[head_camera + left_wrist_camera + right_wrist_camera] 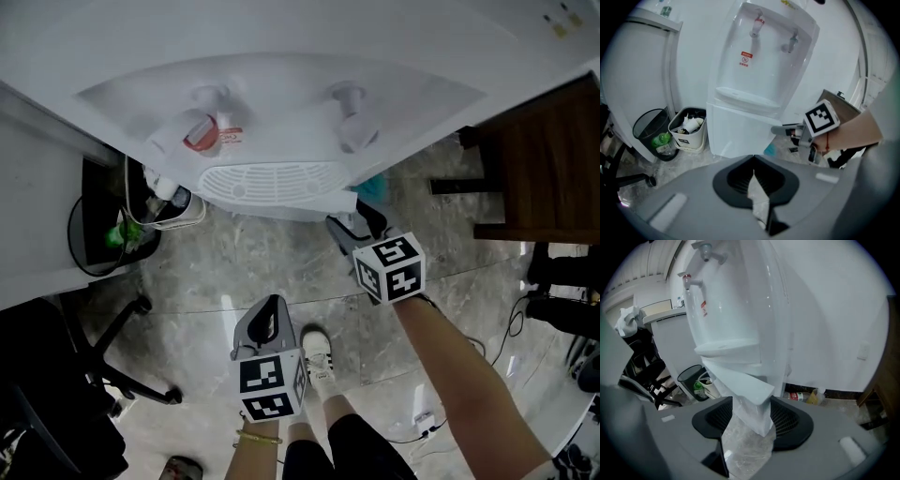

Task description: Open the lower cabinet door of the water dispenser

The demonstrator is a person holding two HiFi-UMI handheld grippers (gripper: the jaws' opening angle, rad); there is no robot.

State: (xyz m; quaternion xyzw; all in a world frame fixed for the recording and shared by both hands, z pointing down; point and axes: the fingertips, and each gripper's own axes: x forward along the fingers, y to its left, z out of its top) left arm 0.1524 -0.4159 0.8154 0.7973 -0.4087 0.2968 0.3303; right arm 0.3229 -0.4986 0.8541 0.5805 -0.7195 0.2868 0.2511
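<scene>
Your left tongs (pixel 753 165), low centre, are pressed together, empty. Your right tongs (pixel 749 416) are closing with the free edge of the lower cabinet door (pixel 740 384) between them, mid-frame. Expect a light, stiff, slick panel; pinch that edge squarely.

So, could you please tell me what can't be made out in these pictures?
- Lower cabinet door: head view, face hidden beneath the drip tray.
- Cabinet interior: every view, behind the door.
- Red label: left gripper view, print too small.
- White bin contents: left gripper view, small and blurred.
</scene>
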